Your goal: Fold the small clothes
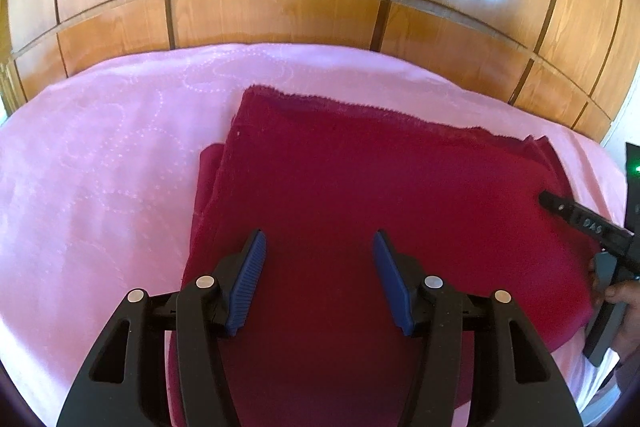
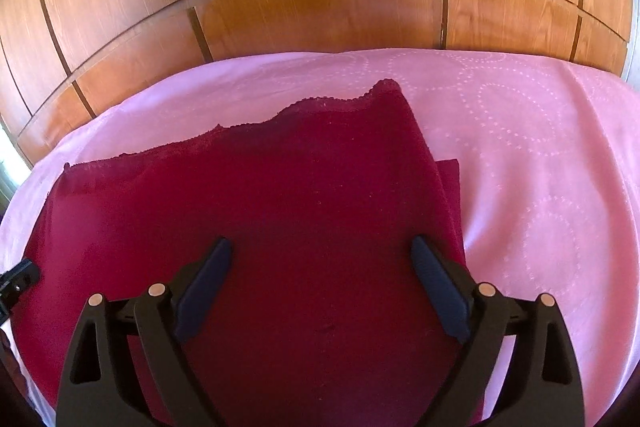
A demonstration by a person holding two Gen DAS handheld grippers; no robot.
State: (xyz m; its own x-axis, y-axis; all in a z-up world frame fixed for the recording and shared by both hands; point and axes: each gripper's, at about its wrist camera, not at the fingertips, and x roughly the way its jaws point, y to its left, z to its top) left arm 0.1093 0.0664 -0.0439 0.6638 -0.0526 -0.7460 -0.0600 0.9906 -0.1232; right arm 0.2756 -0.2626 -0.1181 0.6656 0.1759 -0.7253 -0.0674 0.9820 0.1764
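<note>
Wood-panelled wall [image 1: 280, 11] stands behind a surface under a pink cover [image 1: 100, 167] with dotted circles. Dark red cloth [image 1: 360, 187] lies flat on it, doubled, an under-layer peeking out at one side edge. Left gripper [image 1: 320, 247] hovers over the cloth's near part, jaws spread wide, holding nothing. Right gripper [image 2: 322, 251] likewise: wide, empty, above the cloth. Left view alone shows the right tool's black finger on the cloth's side and the hand [image 1: 624, 303] gripping it; right view alone shows the scalloped far hem. Nothing blocks the cloth.
</note>
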